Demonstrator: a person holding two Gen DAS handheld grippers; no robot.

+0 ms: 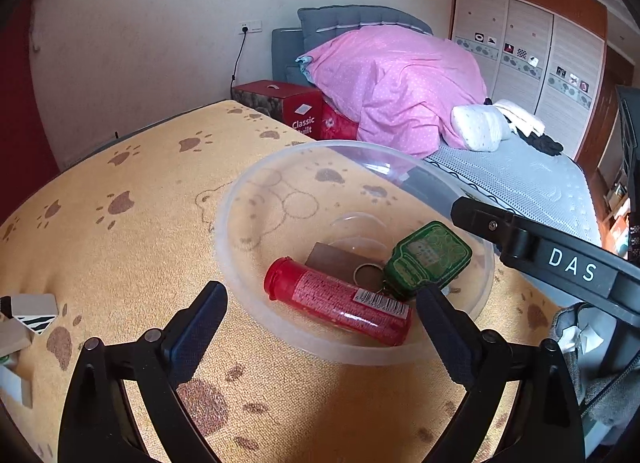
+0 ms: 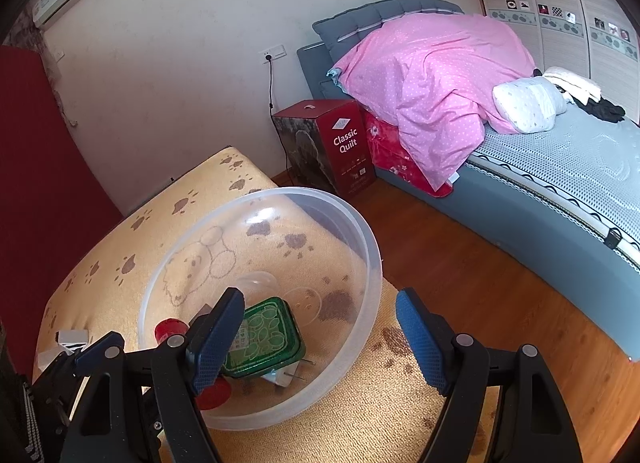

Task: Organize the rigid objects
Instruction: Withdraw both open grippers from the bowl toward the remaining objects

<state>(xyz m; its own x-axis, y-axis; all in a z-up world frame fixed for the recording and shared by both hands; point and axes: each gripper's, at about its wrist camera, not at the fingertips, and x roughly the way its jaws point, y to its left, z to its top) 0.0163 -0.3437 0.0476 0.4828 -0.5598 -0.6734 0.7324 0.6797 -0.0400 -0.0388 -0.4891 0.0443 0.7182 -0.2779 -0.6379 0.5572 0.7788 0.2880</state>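
A clear plastic bowl (image 1: 240, 199) sits on the yellow paw-print cloth (image 1: 140, 247). In it lie a red tube (image 1: 340, 303), a green flat bottle (image 1: 428, 259) and a brown card with a ring (image 1: 332, 261). My left gripper (image 1: 320, 323) is open, its fingers either side of the bowl's near rim. My right gripper (image 2: 320, 339) is open and empty above the bowl (image 2: 360, 231); the green bottle (image 2: 268, 339) and red tube (image 2: 170, 329) show below it. The right gripper's arm (image 1: 560, 263) crosses the left wrist view.
Small boxes (image 1: 28, 315) lie at the cloth's left edge. A grey bag (image 1: 592, 363) is at the right. A red quilt box (image 2: 340, 143), a bed with pink duvet (image 2: 436, 95) and wooden floor (image 2: 480, 295) lie beyond the table edge.
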